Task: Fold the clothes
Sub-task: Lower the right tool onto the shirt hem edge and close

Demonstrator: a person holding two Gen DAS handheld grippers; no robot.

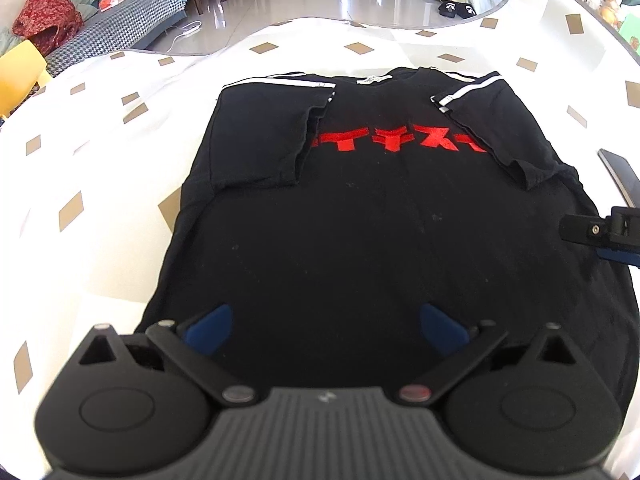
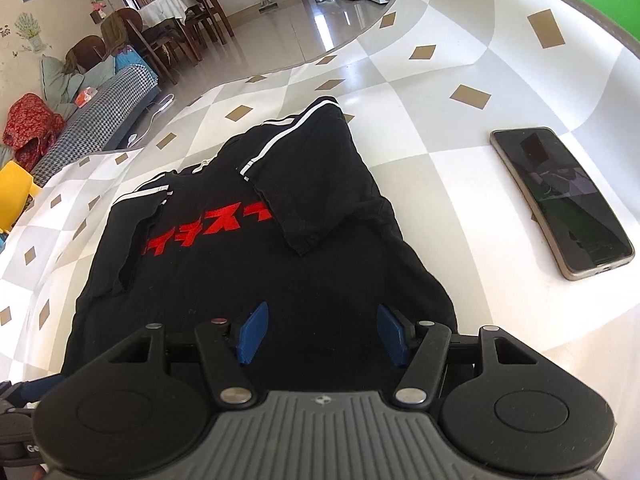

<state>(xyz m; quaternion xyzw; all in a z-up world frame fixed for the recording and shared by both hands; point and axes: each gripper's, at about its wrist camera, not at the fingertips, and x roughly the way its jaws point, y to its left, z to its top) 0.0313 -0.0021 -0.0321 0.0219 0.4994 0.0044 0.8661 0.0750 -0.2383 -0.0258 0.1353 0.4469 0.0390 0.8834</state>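
Over T-shirt (image 1: 360, 240) hem: L gripper (image 1: 326, 330), R gripper (image 2: 320, 334) both wide, empty; phone (image 2: 560, 200) well right.

I count one black T-shirt (image 1: 360, 220) on the one checked tablecloth (image 2: 440, 92), with two sleeves folded in and one row of red characters (image 1: 400, 140). One phone (image 2: 560, 204) lies to its right. I carry two claws, my left gripper (image 1: 325, 328) and right gripper (image 2: 320, 332), each with two blue fingertips.

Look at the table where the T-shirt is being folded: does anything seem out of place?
Yes: a phone lies on the tablecloth beside the black T-shirt. It is no part of the folding, though it sits apart from the cloth.
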